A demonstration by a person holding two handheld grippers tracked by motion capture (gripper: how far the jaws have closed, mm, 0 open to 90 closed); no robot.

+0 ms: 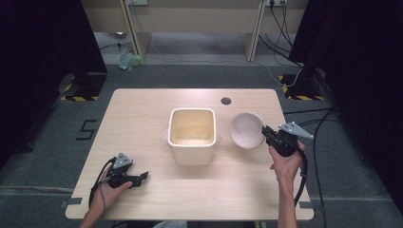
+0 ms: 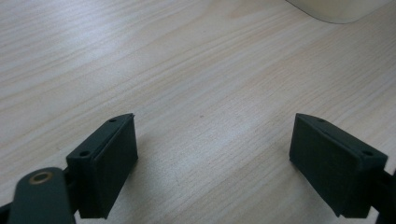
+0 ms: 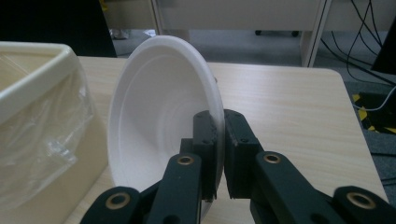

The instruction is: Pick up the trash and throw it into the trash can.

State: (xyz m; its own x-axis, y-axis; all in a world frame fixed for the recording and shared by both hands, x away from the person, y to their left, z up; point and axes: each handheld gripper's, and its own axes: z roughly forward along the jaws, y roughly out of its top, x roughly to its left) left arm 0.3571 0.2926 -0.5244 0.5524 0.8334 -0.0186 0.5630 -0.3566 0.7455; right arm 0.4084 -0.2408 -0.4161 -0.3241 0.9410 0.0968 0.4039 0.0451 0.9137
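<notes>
Nearest, on the wooden table (image 1: 142,114): left gripper (image 1: 141,177) lying low in one hand, jaws spread wide over bare wood, gripping nothing. Further in, right gripper (image 1: 265,131) clamped tight on the rim of one white bowl (image 1: 246,129), one jaw inside, one outside, bowl tipped on edge just right of one cream square bin (image 1: 192,135) lined with clear plastic. Two grippers, one bowl, one bin. Beyond, one dark round hole (image 1: 225,100) near the far edge.

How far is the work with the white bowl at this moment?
Done: the right claw is shut on the rim of the white bowl, which is tilted on its side, off the table. In hand: carrying it beside the cream bin. Left: probably tipping it into the bin. The left claw rests open.
</notes>
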